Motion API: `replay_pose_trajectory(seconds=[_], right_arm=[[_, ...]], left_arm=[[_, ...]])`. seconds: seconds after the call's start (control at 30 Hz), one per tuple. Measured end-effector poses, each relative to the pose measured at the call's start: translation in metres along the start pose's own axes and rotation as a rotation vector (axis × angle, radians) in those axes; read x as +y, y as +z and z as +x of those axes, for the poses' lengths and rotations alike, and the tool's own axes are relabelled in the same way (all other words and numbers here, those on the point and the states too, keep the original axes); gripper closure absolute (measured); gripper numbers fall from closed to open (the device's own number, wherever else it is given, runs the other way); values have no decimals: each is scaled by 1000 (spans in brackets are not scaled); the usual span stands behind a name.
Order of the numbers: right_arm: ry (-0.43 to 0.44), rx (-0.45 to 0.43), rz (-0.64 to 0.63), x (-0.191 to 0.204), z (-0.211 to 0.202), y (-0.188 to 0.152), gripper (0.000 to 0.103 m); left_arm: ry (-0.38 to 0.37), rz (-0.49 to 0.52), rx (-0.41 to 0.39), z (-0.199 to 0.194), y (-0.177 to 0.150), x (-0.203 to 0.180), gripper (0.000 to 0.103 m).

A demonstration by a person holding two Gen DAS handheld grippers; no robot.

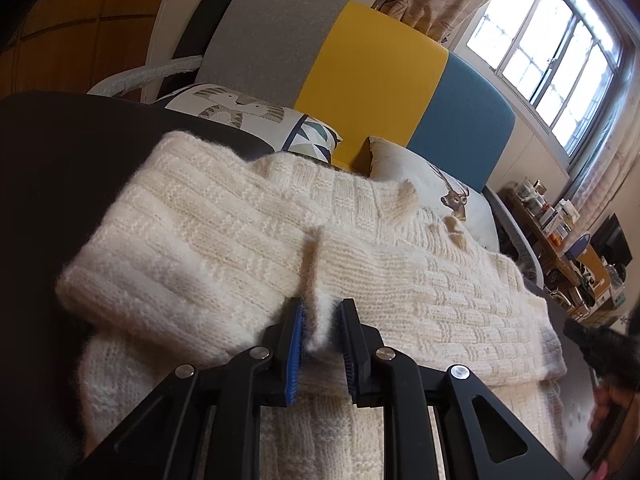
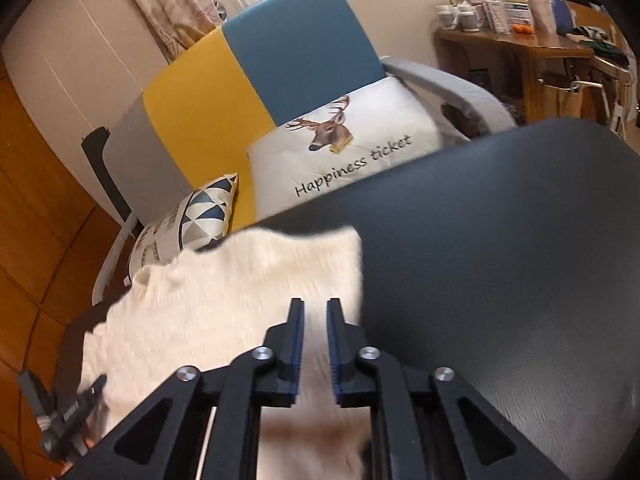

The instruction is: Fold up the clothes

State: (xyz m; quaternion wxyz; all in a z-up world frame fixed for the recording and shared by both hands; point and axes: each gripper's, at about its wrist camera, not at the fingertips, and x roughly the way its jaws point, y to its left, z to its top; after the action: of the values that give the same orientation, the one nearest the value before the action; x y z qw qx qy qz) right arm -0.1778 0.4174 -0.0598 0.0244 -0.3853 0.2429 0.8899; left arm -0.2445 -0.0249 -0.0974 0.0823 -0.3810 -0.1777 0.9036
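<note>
A cream knitted sweater (image 1: 420,280) lies on a dark table (image 1: 60,168), with one part folded over at the left. My left gripper (image 1: 322,312) is shut on a pinched fold of the sweater's knit near its front edge. In the right wrist view the sweater (image 2: 224,292) is blurred and covers the left part of the dark table (image 2: 500,240). My right gripper (image 2: 314,308) hovers over the sweater's right edge, its jaws a narrow gap apart with nothing between them. The left gripper also shows in the right wrist view (image 2: 68,412) at the lower left.
Behind the table stands a sofa (image 1: 372,76) with grey, yellow and blue back panels and patterned pillows, one with a deer (image 2: 340,148). A wooden side table (image 2: 520,44) with clutter stands at the right. A window (image 1: 560,40) is at the far right.
</note>
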Motion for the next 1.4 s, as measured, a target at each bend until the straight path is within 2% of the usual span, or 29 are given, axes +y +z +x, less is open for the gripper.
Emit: replay_pose_trajectory(seconds=[0.1, 0.23, 0.37, 0.43, 0.57, 0.67, 0.77, 0.87, 0.9, 0.97, 1.03, 1.1, 1.27, 1.4], right_arm=[[-27, 60, -13, 4, 35, 9, 91], [-101, 44, -74, 2, 49, 7, 96], [-156, 28, -123, 9, 48, 7, 97], [-165, 25, -133, 15, 42, 8, 93], [-130, 35, -136, 22, 20, -7, 90], [-142, 48, -176, 27, 11, -22, 90], [-190, 96, -208, 25, 20, -32, 90], [-197, 79, -204, 22, 22, -34, 90], [-208, 79, -210, 24, 22, -34, 90], [-232, 84, -228, 29, 23, -34, 90], [-235, 89, -217, 31, 19, -34, 89], [-225, 89, -194, 33, 11, -36, 83], [-169, 107, -207, 38, -19, -55, 80], [-90, 124, -207, 29, -55, -82, 80]], left_arm=[[-3, -3, 0, 0, -1, 1, 84], [-6, -5, 0, 0, 0, 2, 84], [-1, 0, 1, 1, 0, 2, 84], [-2, 0, 1, 1, 0, 2, 84], [-10, -7, 1, 1, 0, 4, 84], [-30, -27, 4, 0, 1, 8, 84], [-60, -55, 15, -2, 3, 13, 83], [-52, -14, 43, -13, 2, 11, 83], [-37, 20, 47, -20, 0, 9, 80], [-14, 73, 44, -35, -5, 7, 68], [2, 107, 45, -51, -15, 8, 47], [8, 133, 54, -67, -26, 12, 45], [60, 208, 73, -102, -58, 23, 37], [99, 240, 96, -126, -82, 38, 32]])
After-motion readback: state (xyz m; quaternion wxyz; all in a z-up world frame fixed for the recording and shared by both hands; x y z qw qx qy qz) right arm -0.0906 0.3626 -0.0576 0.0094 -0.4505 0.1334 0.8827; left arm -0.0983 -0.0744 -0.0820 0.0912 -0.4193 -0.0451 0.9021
